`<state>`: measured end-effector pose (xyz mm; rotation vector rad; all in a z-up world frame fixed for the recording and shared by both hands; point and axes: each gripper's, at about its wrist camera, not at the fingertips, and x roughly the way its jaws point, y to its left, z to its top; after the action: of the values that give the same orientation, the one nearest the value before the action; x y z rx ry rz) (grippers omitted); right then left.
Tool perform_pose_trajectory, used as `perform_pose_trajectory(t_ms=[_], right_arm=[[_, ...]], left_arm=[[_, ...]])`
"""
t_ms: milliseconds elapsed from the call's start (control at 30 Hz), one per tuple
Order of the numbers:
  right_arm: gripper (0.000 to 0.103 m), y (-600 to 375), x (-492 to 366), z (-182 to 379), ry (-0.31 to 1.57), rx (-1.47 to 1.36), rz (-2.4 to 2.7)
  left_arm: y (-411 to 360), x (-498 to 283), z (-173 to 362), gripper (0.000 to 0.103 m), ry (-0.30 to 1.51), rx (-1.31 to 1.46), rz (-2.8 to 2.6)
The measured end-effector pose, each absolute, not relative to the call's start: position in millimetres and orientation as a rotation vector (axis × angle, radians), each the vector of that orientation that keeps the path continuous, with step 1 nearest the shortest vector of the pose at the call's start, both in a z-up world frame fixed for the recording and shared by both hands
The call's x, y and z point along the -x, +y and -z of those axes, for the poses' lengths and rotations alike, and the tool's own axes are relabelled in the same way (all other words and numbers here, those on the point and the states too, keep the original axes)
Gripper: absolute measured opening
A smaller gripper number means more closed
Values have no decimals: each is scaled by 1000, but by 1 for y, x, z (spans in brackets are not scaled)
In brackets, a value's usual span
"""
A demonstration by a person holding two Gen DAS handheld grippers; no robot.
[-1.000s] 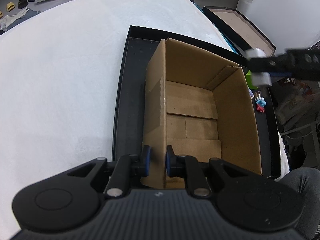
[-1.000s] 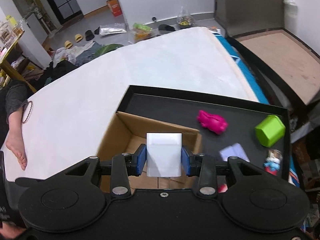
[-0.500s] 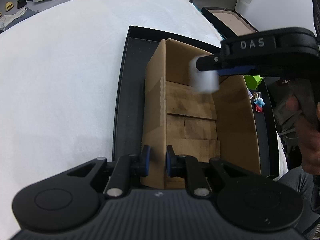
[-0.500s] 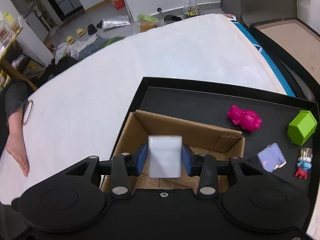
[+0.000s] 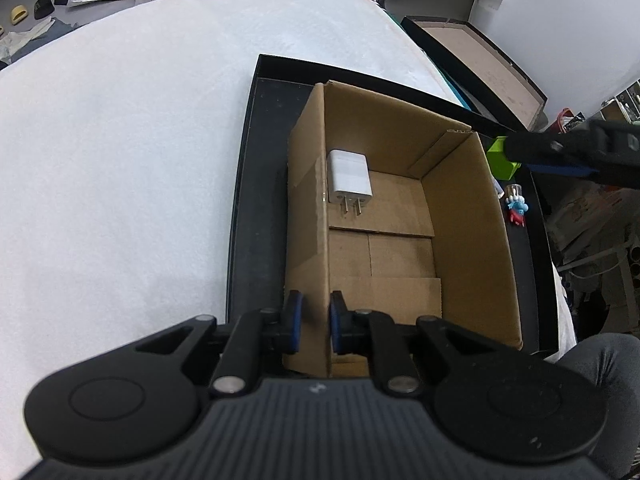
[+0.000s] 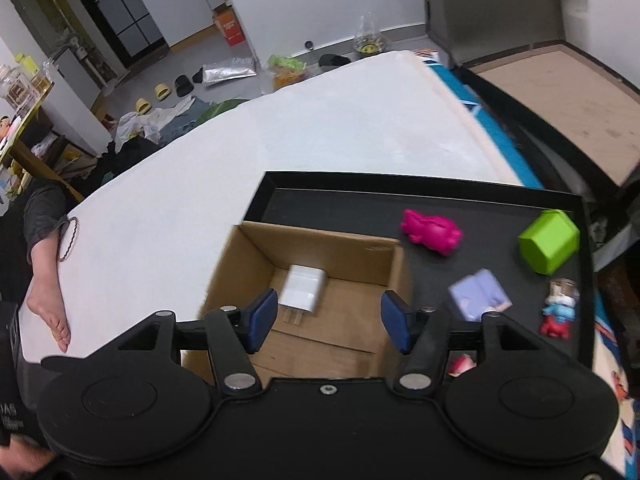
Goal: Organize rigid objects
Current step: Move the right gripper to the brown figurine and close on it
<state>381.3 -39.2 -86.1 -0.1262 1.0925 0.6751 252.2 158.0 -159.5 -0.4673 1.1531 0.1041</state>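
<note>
Left wrist view shows my left gripper [image 5: 316, 322] clamped on the near wall of the cardboard box [image 5: 472, 240], one pad on each side of it. Inside, a white charger [image 5: 349, 178] lies on the box floor against the left wall, prongs toward me. My right gripper [image 6: 328, 321] hangs spread wide above the box, grasping nothing. Beside the box on the black tray [image 6: 352, 204] sit a pink toy [image 6: 432, 232] and a green block [image 6: 549, 246].
</note>
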Motion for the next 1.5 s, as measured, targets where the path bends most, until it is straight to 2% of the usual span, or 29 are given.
perform_pose_trajectory(t_ms=[367,767,1500], right_arm=[[59,-95,-393,93,1100,93,-597],[59,-133,-412,132,1158,92,-488],[59,-111,-412,203,1290,170,-434]], left_arm=[[154,-252,156,12,1162,450,-129],[151,-254,156,11,1171,433,-144],[150,-255,159,11,1178,423,-146]])
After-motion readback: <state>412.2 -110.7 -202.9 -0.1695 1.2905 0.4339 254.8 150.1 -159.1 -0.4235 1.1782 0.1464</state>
